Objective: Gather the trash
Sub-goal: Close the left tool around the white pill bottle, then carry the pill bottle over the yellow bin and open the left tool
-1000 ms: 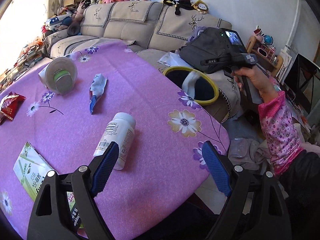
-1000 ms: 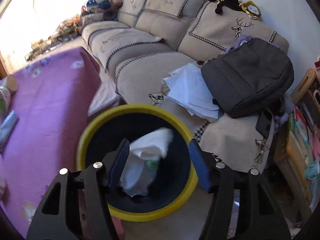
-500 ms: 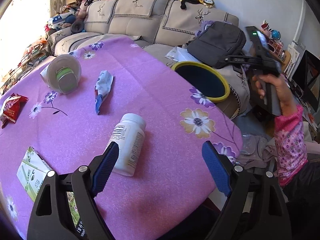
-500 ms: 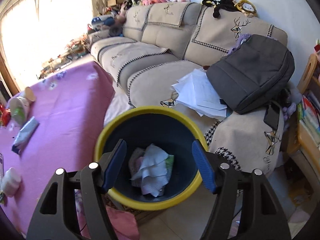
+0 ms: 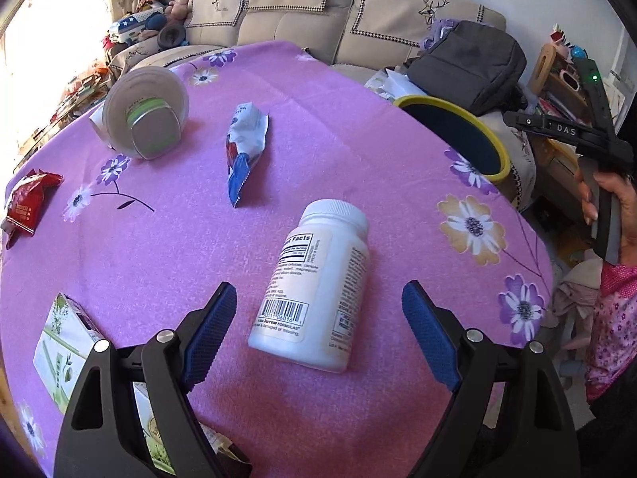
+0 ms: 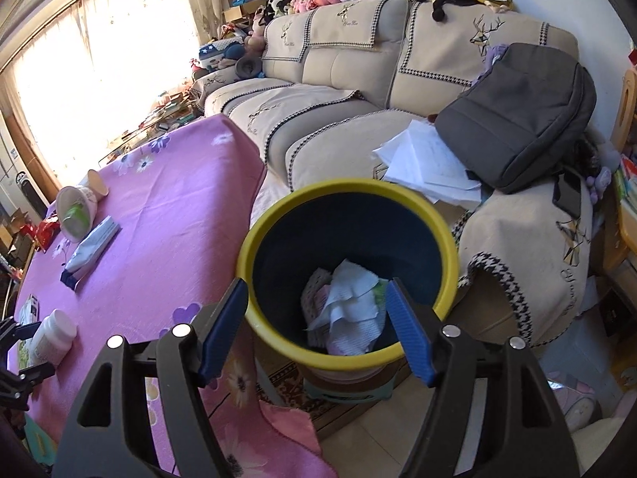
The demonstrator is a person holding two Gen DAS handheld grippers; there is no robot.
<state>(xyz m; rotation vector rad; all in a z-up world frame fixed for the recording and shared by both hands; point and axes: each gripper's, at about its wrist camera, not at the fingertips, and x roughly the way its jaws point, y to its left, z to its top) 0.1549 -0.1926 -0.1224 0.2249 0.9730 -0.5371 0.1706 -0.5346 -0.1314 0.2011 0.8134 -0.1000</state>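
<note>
Lowered, the spread left tool [image 5: 314, 328] now straddles the white bottle [image 5: 318, 285], not touching.

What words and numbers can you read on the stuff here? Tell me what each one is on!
"Facts": on the label of the white bottle.
"FORMULAS": under its barcode; the digits there are too blurred.
"DAS": on the right gripper, seen side-on.
Green box, blue-white wrapper, red packet: print too small to read.

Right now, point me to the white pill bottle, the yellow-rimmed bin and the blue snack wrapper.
white pill bottle [image 5: 314, 283], left wrist view, on its label.
yellow-rimmed bin [image 6: 274, 215], right wrist view, on its rim.
blue snack wrapper [image 5: 243, 147], left wrist view, mid-body.
</note>
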